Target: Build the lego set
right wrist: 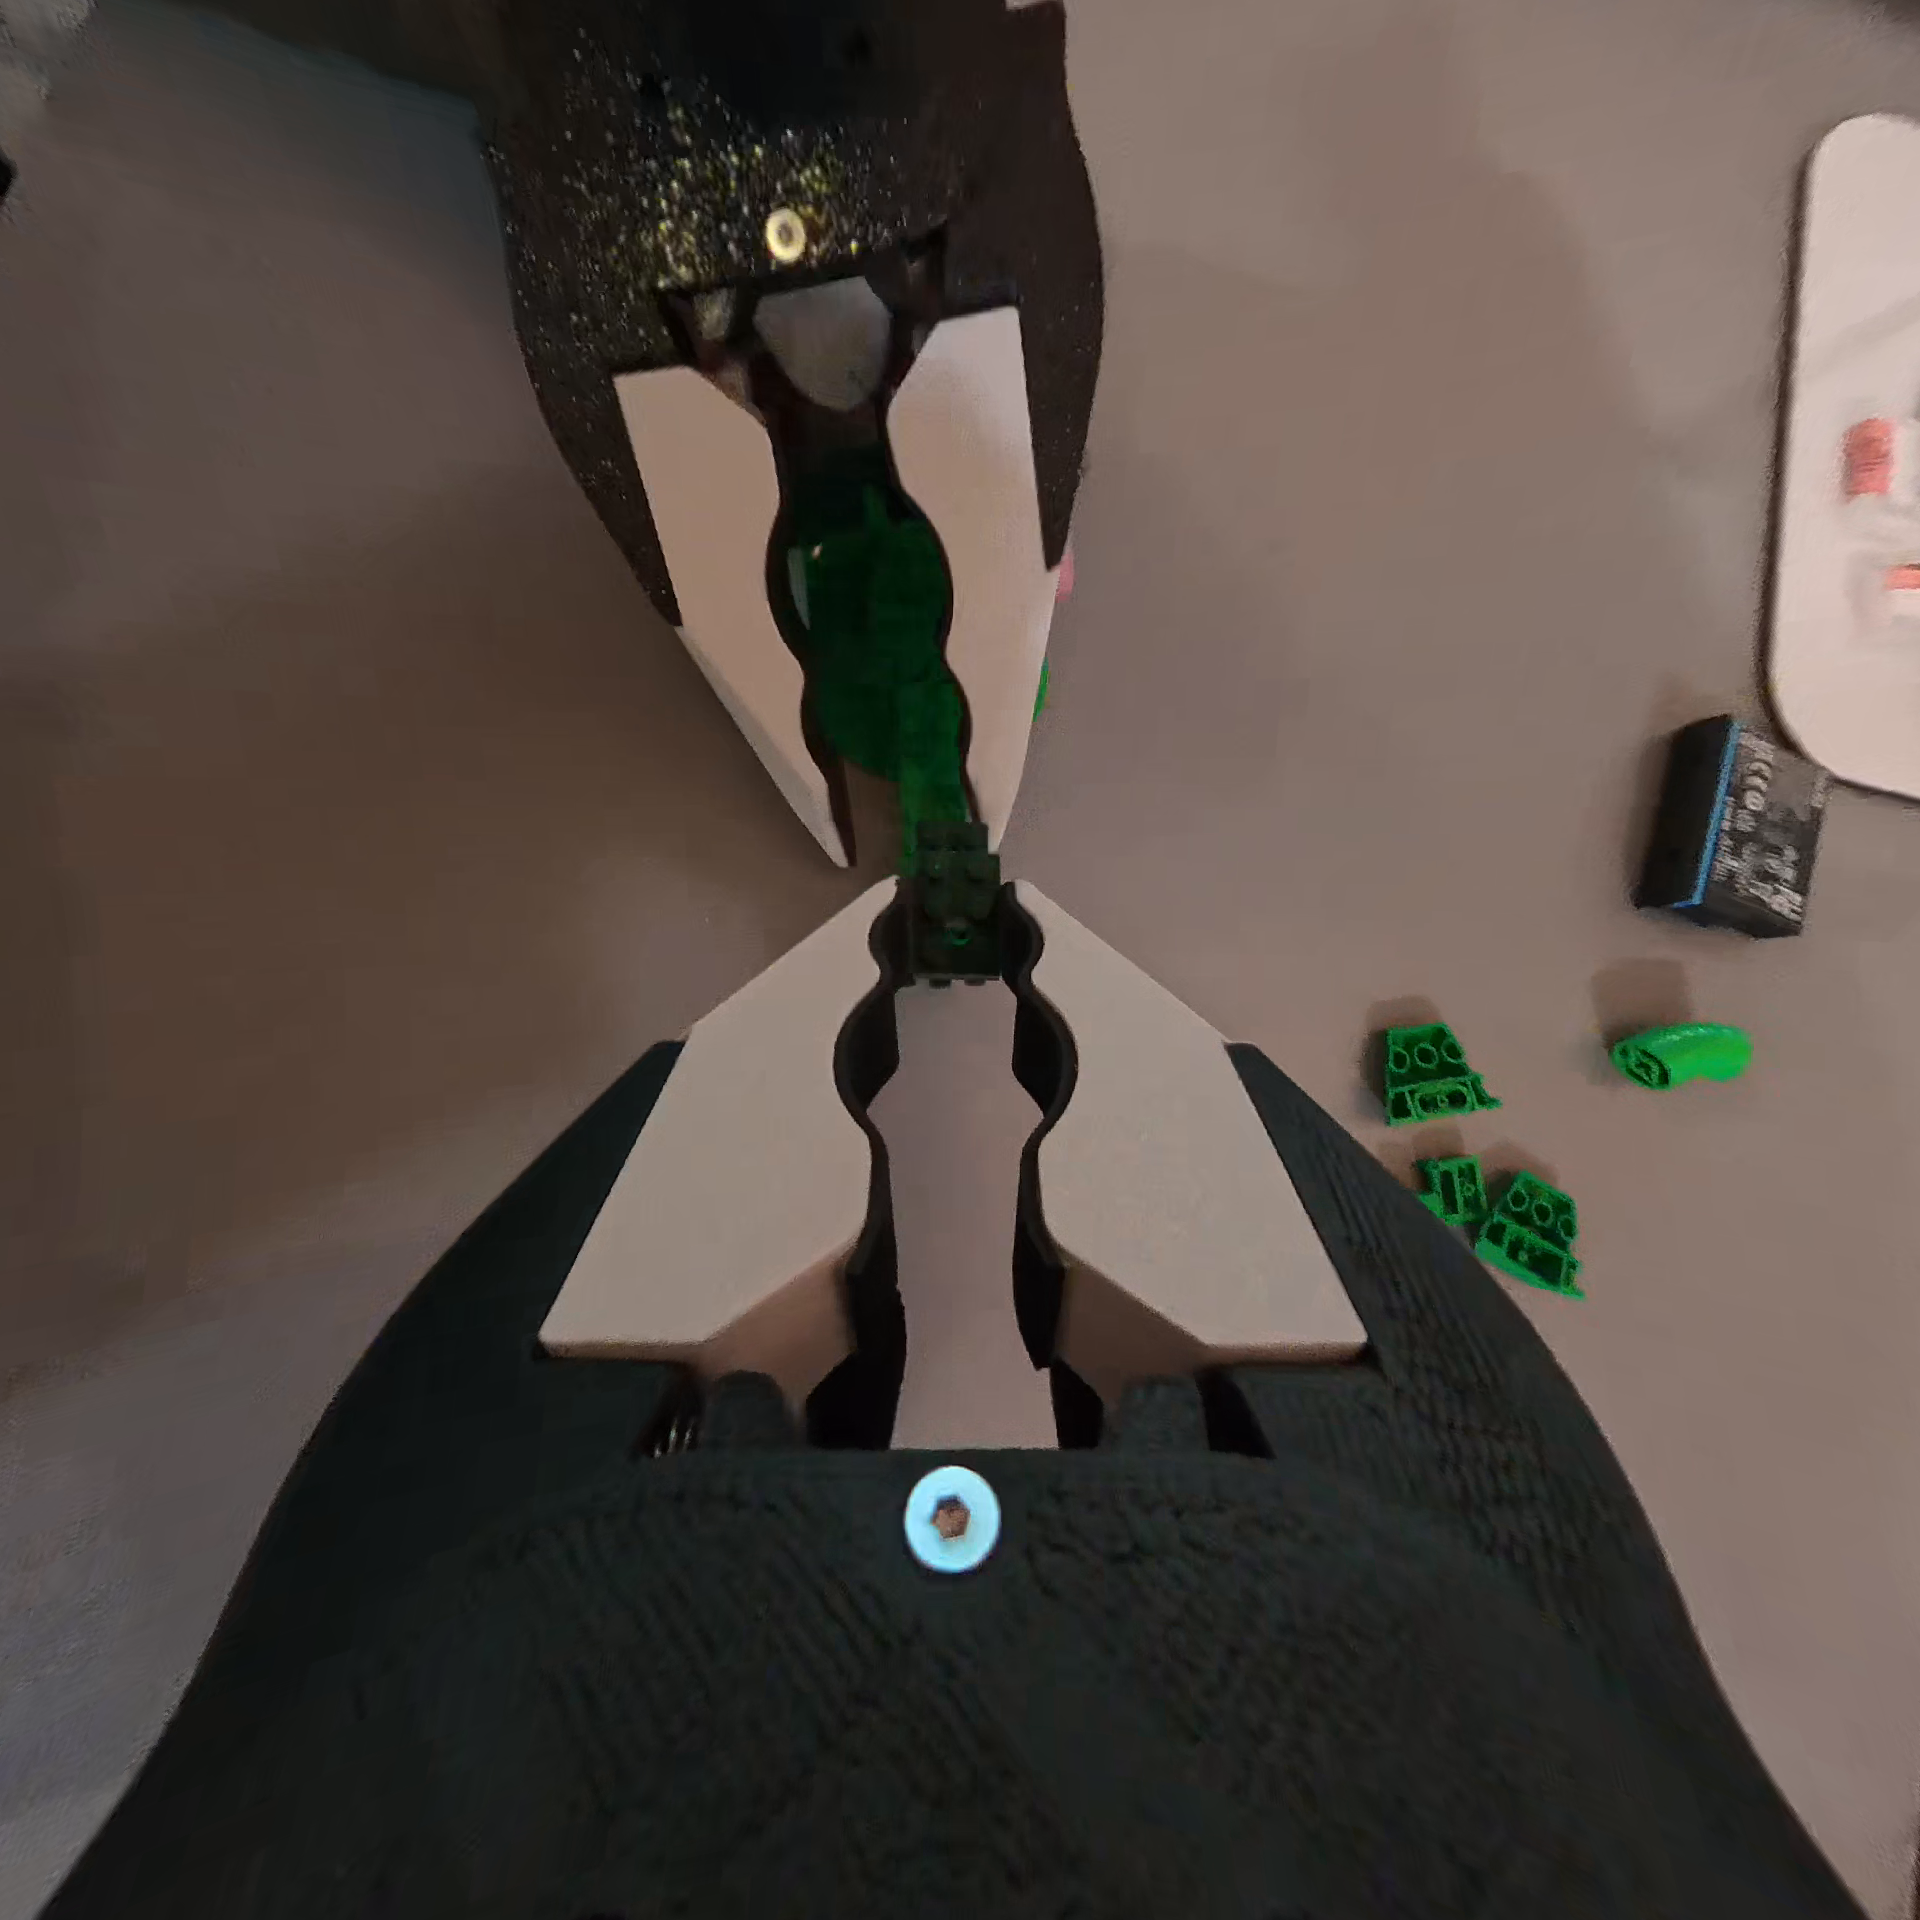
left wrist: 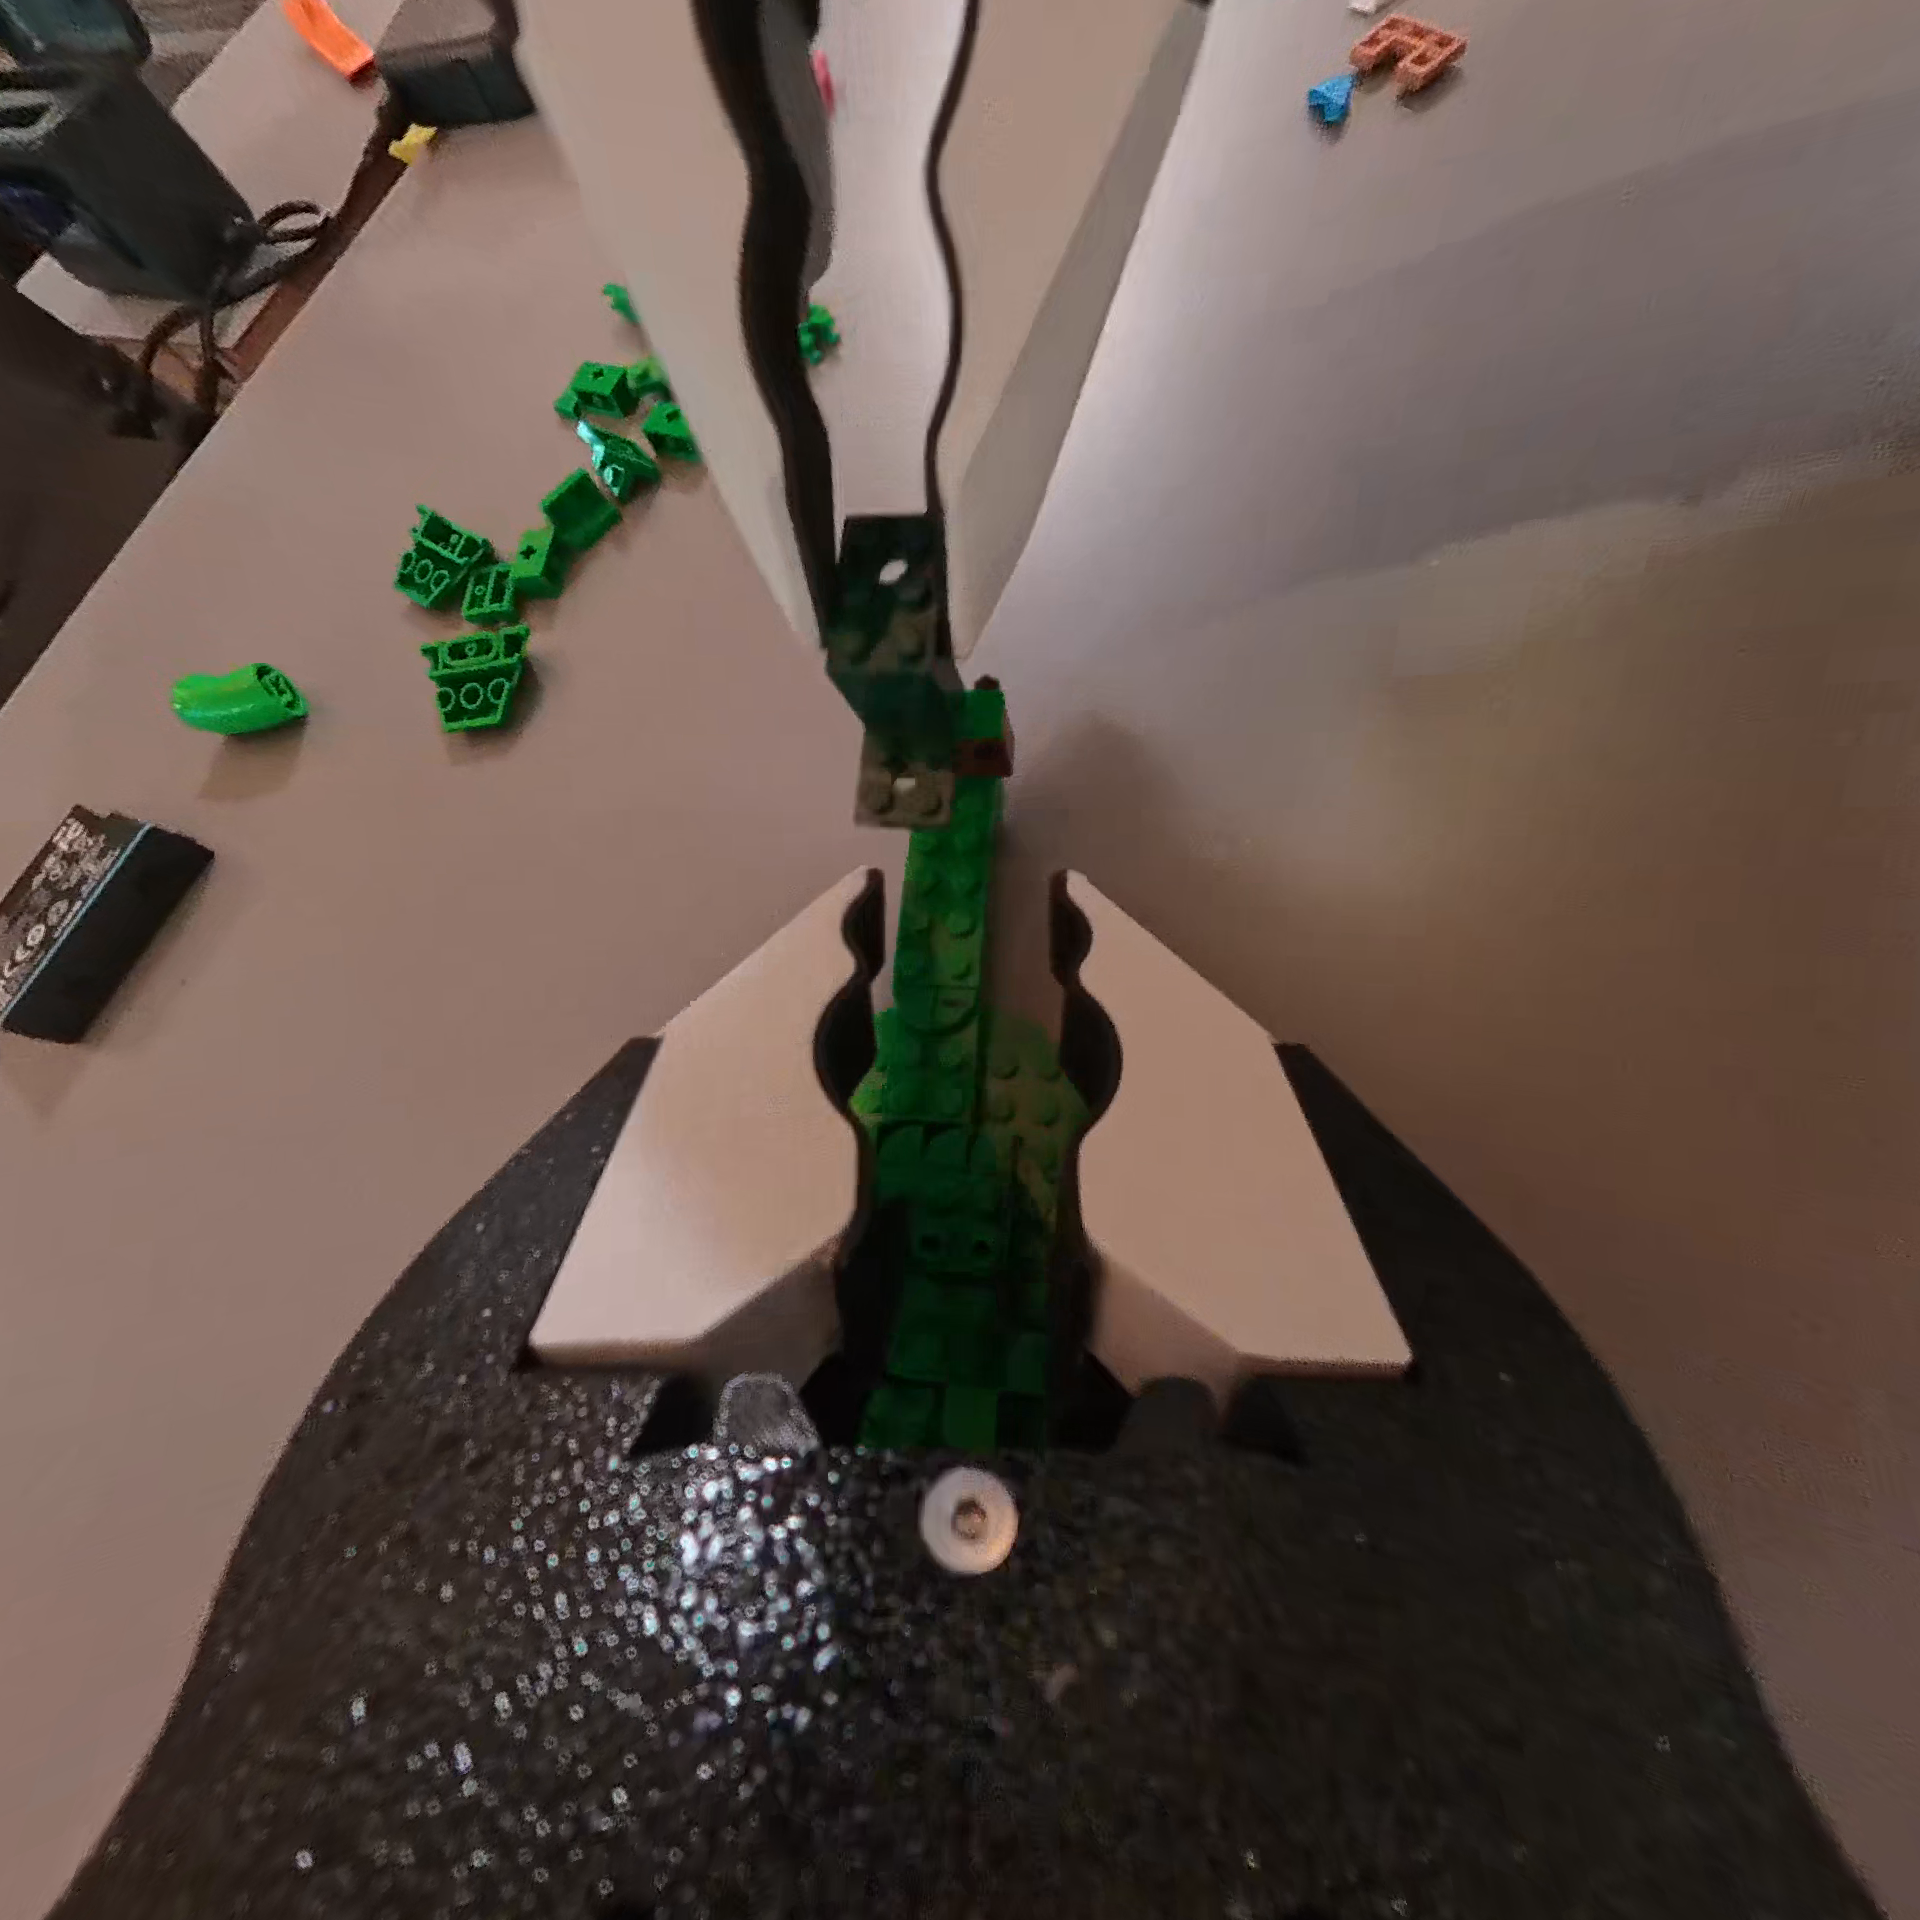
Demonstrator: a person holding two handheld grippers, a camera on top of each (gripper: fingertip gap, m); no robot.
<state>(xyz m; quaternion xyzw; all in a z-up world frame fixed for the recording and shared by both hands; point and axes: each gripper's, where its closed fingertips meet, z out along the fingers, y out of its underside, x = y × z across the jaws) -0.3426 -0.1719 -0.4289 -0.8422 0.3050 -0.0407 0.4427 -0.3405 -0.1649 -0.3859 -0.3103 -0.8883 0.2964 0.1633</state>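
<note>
My left gripper (left wrist: 966, 883) is shut on a long green lego assembly (left wrist: 951, 1039) that sticks out forward past its fingertips. My right gripper (left wrist: 894, 634) comes in from the opposite side, shut on a small dark green studded piece (left wrist: 894, 665). That piece meets the far tip of the assembly, beside a small brown brick (left wrist: 984, 758). In the right wrist view my right gripper (right wrist: 956, 894) clamps the dark green piece (right wrist: 951, 930) at its fingertips. The left gripper (right wrist: 920, 842) faces it with the assembly (right wrist: 883, 644) between its fingers. Both are held above the table.
Loose green pieces (left wrist: 520, 551) and a curved green piece (left wrist: 239, 701) lie on the table (left wrist: 1455, 935) to the left, next to a black box (left wrist: 99, 925). They also show on the right in the right wrist view: pieces (right wrist: 1486, 1164), box (right wrist: 1730, 831), white sheet (right wrist: 1860, 457). Brown and blue pieces (left wrist: 1408, 52) lie far off. Spacing between my two grippers at the tips: around 5 cm.
</note>
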